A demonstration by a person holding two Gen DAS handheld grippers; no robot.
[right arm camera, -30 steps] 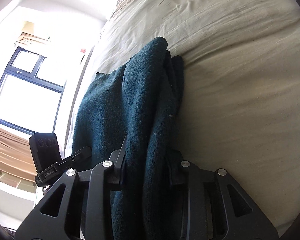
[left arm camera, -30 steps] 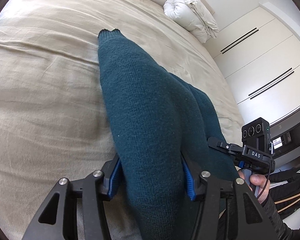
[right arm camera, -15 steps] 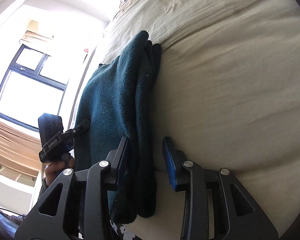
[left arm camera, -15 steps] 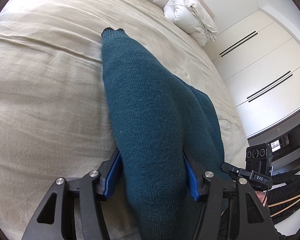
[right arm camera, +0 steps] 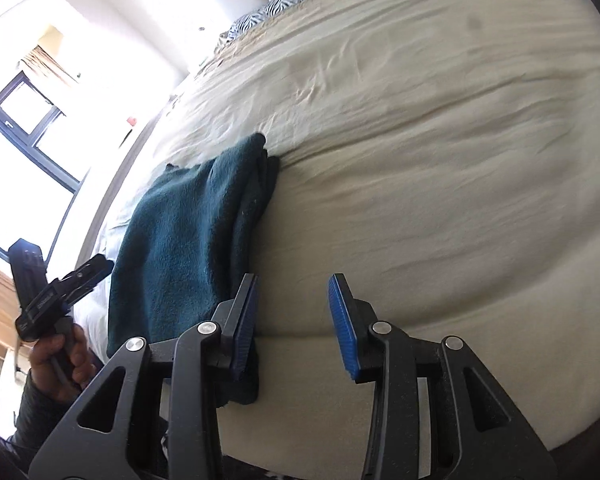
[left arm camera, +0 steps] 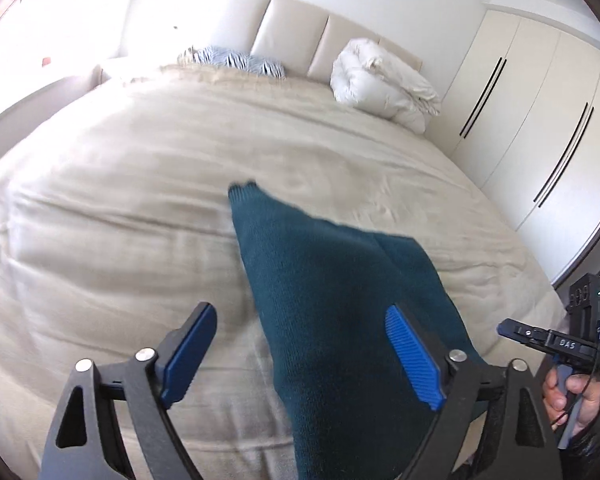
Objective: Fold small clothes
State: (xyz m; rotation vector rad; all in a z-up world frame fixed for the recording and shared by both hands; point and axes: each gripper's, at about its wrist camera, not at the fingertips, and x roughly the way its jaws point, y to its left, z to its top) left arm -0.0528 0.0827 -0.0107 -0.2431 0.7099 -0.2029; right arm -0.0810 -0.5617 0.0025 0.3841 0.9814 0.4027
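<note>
A dark teal knit garment (left arm camera: 332, 300) lies folded in a long strip on the beige bed cover (left arm camera: 120, 208), near the bed's front edge. My left gripper (left arm camera: 300, 352) is open, raised above it, its blue pads apart with the cloth running below between them. In the right wrist view the garment (right arm camera: 188, 240) lies to the left. My right gripper (right arm camera: 294, 320) is open and empty, its left finger beside the garment's near edge. Each gripper shows in the other's view, hand-held: the right one (left arm camera: 556, 344), the left one (right arm camera: 60, 284).
A white rolled duvet (left arm camera: 380, 80) and a zebra-print pillow (left arm camera: 236, 62) lie at the headboard. White wardrobe doors (left arm camera: 540, 112) stand to the right of the bed. A window (right arm camera: 16, 152) is on the other side. The bed cover (right arm camera: 440, 160) stretches wide beyond the garment.
Both grippers have let go of the teal garment, opened and pulled back. The garment now lies flat on the bed. The left view has tilted up toward the headboard.
</note>
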